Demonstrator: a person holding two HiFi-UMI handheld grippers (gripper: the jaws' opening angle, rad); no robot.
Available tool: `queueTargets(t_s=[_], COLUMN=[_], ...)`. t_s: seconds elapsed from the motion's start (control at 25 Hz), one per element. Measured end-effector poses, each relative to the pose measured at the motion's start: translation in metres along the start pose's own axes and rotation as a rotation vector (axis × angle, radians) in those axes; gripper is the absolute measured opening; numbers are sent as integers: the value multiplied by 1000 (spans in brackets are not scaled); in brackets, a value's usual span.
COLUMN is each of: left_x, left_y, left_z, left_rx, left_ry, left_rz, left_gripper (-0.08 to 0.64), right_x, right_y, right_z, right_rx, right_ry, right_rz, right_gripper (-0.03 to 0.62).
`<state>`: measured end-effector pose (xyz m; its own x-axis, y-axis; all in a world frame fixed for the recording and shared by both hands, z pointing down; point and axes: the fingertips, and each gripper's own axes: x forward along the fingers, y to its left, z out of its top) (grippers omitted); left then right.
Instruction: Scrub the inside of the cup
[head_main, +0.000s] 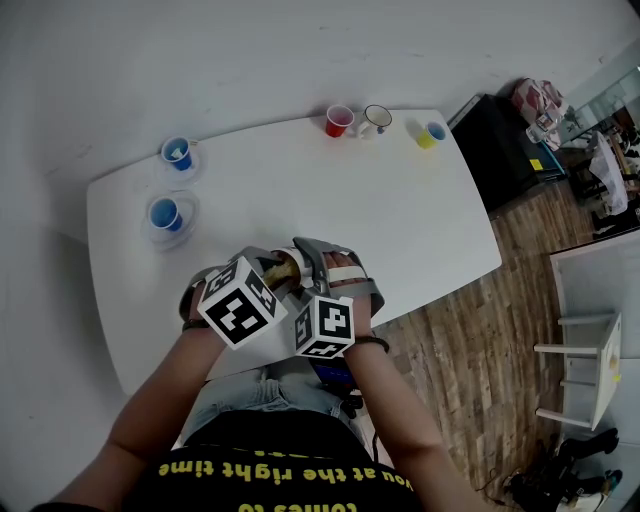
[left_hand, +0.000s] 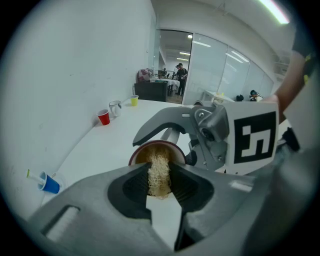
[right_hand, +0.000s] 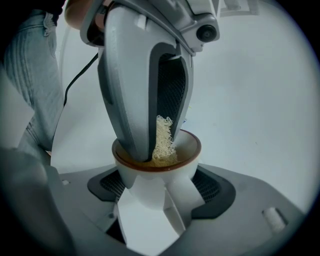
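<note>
Scrubbing is best done with the right gripper (right_hand: 159, 189) clamped on the cup (right_hand: 189, 149) and the left gripper's (left_hand: 160, 186) pinched sponge (right_hand: 162, 137) swept inside

**White table with five cups along its far side**

The white table (head_main: 380, 210) stands on a wooden floor (head_main: 470, 340). Near its far left corner, a blue cup (head_main: 178, 153) sits on a clear saucer (head_main: 196, 160). Another blue cup (head_main: 165, 214) sits on a second saucer (head_main: 188, 222). Along the far right edge stand a red cup (head_main: 339, 121), a white mug (head_main: 376, 119) and a yellow cup (head_main: 430, 135).
</note>
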<state>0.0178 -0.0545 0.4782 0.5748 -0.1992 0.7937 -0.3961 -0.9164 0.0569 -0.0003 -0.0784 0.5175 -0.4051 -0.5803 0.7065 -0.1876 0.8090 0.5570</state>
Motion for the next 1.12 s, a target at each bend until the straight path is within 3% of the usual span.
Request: queueTargets(t_s=[0.4,0.88,1.12], left_x=[-16,-42,-59], left_y=[-5,4,9], left_z=[13,23,33], left_rx=[62,11,22], left_ry=[-103,-235,-331], left_rz=[4,65,112], left_gripper=[100,100,100], right_x=[-7,-18,-24], right_y=[-9,-26,-35], right_z=[-15,-32,-34], right_rx=[135,308,405], right_ry=[-15,-31,-63], right_rz=[-9,-38,-53], right_gripper=[394,394,395])
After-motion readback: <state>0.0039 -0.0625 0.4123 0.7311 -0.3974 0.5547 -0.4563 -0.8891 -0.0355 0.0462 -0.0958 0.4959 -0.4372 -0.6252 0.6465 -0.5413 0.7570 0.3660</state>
